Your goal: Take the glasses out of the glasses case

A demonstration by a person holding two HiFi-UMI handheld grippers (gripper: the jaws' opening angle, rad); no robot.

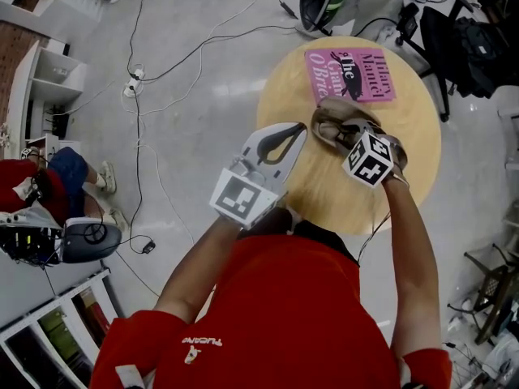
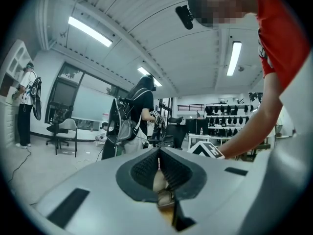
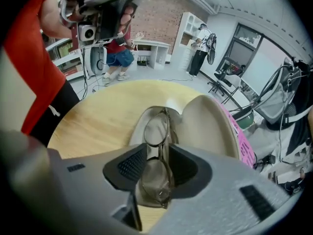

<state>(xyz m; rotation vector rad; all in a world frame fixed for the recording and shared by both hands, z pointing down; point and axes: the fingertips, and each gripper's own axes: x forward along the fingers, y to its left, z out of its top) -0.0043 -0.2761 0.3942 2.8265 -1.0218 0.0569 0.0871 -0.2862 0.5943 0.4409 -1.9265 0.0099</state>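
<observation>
Glasses (image 3: 156, 130) and right gripper (image 3: 157, 153), status?
> Right gripper jaws stand wide apart, pointing steeply down. One lens sits between the ribbed pads (image 3: 131, 164), the other is past the tips. Pads flank the frame without closing on it. No grip.

Where exactly are the glasses?
> In the glasses case (image 3: 210, 126), folded and lying in the lower shell. The case is open, with its lid tipped up to the right in the right gripper view. Not out yet.

Left gripper (image 2: 159, 154)?
> Tips together, teardrop gap behind them, nothing clamped at the tips. It points level, out into the room. In the head view it's left of the case, tips near the case's left end. Can't tell if they touch it.

Surroundings?
> Case is on a round wooden table (image 1: 413, 136). Pink book (image 1: 353, 75) lies flat just beyond the case, on the far side of the table. Person in a red shirt (image 1: 276, 314) holds both grippers. Cables (image 1: 138, 136) run across the grey floor left of the table.
</observation>
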